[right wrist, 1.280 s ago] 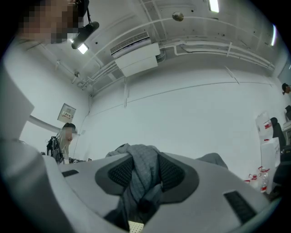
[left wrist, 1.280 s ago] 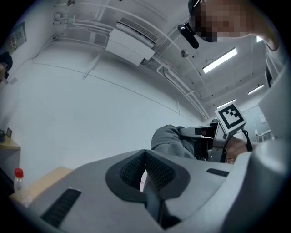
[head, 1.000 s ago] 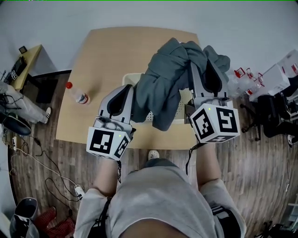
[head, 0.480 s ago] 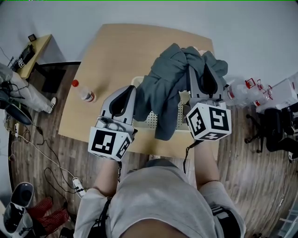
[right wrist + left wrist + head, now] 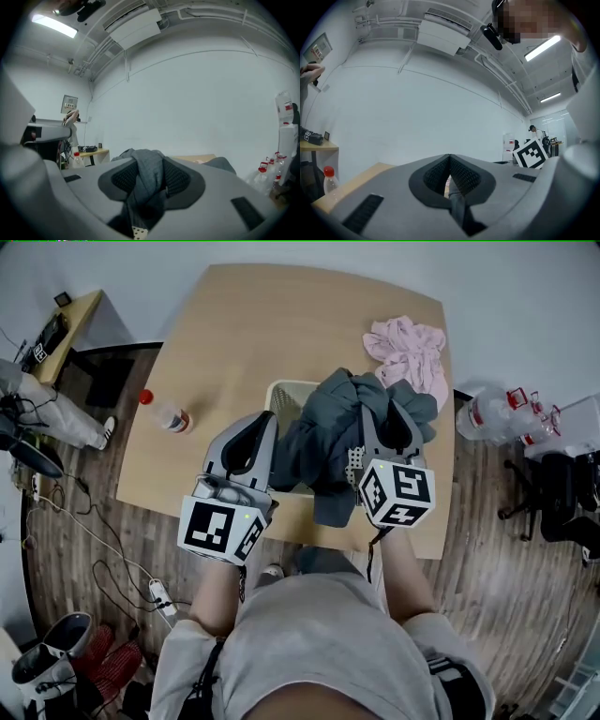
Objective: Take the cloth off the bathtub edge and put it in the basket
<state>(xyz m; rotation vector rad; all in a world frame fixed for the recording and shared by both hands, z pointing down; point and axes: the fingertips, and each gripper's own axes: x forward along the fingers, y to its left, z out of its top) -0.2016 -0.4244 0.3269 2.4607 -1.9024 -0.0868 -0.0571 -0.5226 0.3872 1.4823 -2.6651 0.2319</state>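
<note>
**Cloth bunched over the basket, both claws clamped on it**

Head view: the right claw [image 5: 382, 416] is closed on the grey cloth [image 5: 323, 442], which bulges up around its jaws and spills to its left and back toward the person. The basket [image 5: 284, 388] lies directly beneath that claw, with most of its opening covered by the cloth. One tail of cloth hangs over the basket's near rim, on the person's side of the claw. The left claw [image 5: 261, 427] sits just left of the bundle, touching its edge. No bathtub edge shows; everything stands on a wooden table [image 5: 253, 324].

Left gripper view: the left claw [image 5: 450, 173] has its jaws together at the tips, with what looks like a thin strip of cloth [image 5: 457, 206] pinched between the pads and trailing down toward the camera.

Right gripper view: the right claw [image 5: 150, 179] grips a thick twist of cloth [image 5: 148, 164] that fills the gap between its pads and runs along the jaws. A bit of perforated basket [image 5: 137, 231] wall shows below.

Judgement: the right claw carries the bulk and is nearer the basket's middle. The move ahead is straight down from it, and the overhanging tail may stay outside the rim.
</note>
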